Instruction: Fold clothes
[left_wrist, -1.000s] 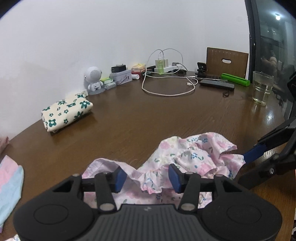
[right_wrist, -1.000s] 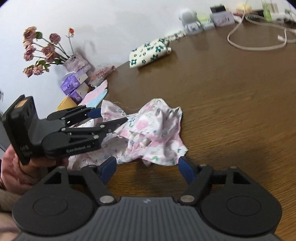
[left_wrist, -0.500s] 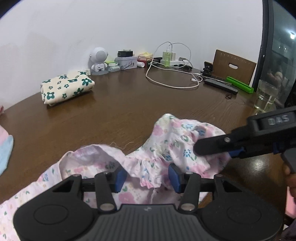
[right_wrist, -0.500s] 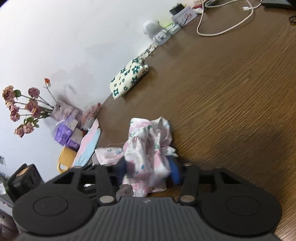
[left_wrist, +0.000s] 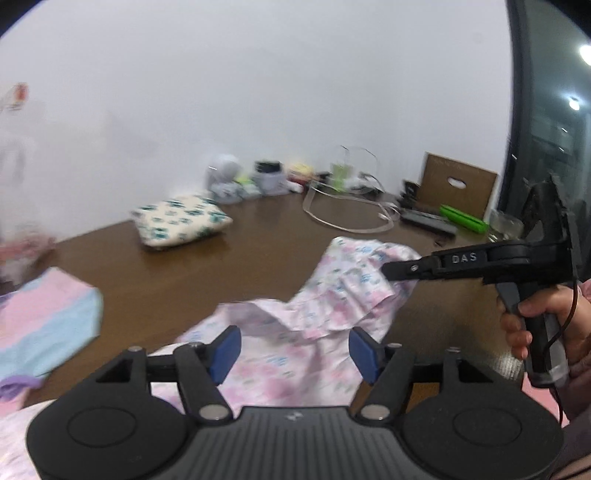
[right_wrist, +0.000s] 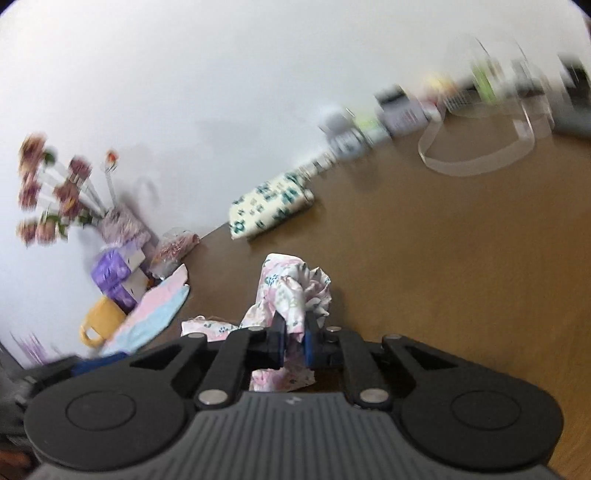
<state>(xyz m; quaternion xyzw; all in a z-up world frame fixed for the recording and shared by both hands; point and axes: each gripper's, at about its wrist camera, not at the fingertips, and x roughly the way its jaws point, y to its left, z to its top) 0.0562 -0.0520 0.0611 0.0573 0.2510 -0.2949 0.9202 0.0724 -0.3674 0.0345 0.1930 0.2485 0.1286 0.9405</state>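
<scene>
Two tools work one crumpled pink floral garment (left_wrist: 332, 302) on the brown wooden counter (left_wrist: 236, 258). Left tool (left_wrist: 293, 349) is opening, blue pads clear above the cloth; right tool (right_wrist: 293, 341), marked "DAS", is closing, pinching a bunch. Beyond lie a pink-and-blue folded cloth (left_wrist: 44, 325), a cream folded bundle with teal flowers (left_wrist: 181, 219) and a white looped cable (left_wrist: 347, 218).

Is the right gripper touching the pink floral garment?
Touching: in the right wrist view, the closing right gripper pinches the pink floral garment between its blue pads.
</scene>
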